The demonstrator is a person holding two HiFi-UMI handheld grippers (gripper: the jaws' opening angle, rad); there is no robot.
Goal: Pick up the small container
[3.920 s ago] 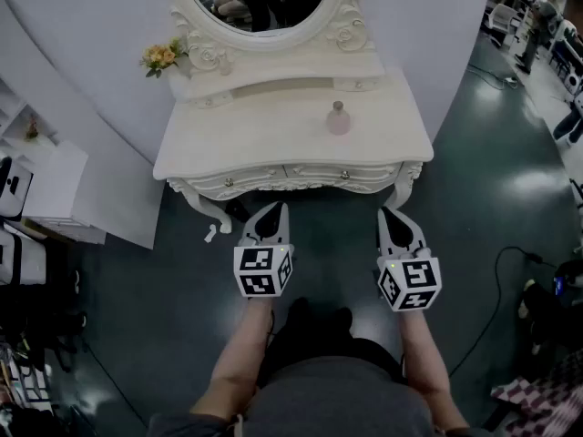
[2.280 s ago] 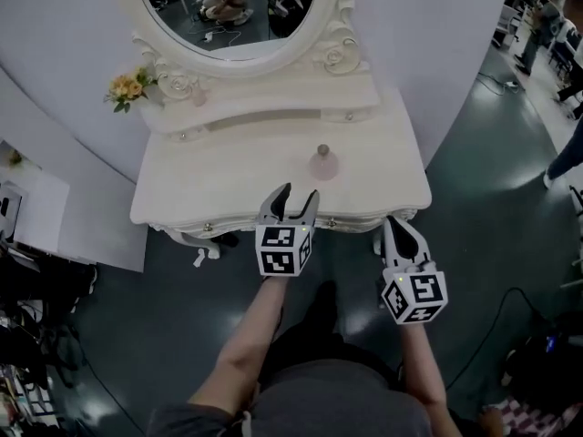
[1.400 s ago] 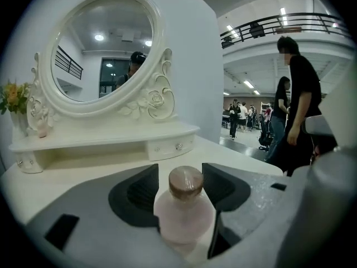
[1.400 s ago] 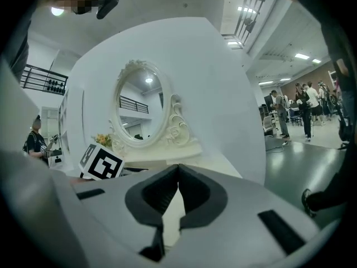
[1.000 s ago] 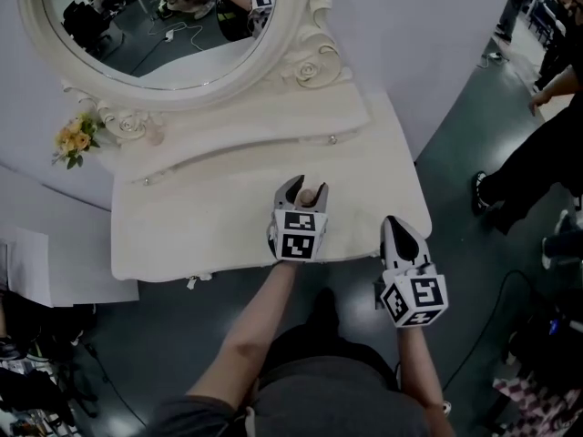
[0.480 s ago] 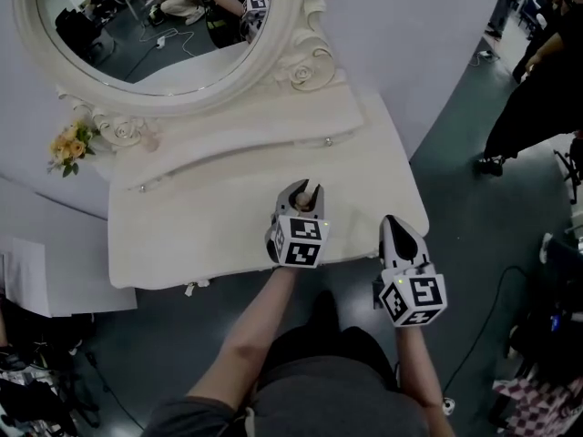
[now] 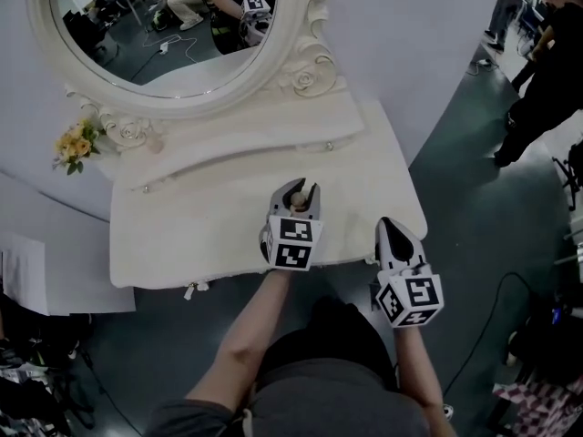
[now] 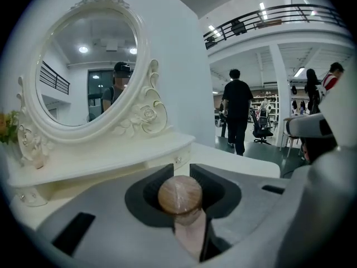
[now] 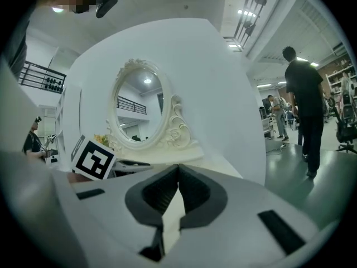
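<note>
The small container [image 7: 296, 200] is a pale pink bottle with a round brownish cap [image 8: 180, 195], standing on the white dressing table [image 7: 182, 235] near its front middle. My left gripper [image 7: 297, 190] reaches over the table's front edge, and its jaws are closing round the bottle. In the left gripper view the cap sits in the hollow between the two dark pads and the neck is pinched where they meet [image 8: 181, 167]. My right gripper [image 7: 393, 227] hangs shut and empty beside the table's front right corner; its pads meet [image 9: 178, 167] in the right gripper view.
An oval mirror [image 7: 173, 25] in a carved white frame rises behind a raised shelf [image 7: 246, 135]. Yellow flowers [image 7: 73, 141] stand at the shelf's left end. A person in black [image 7: 547, 71] stands on the green floor to the right. White furniture [image 7: 36, 280] lies at the left.
The left gripper came forward over the table to the bottle and its jaws closed in on it. The right gripper stayed by the table's front right corner.
</note>
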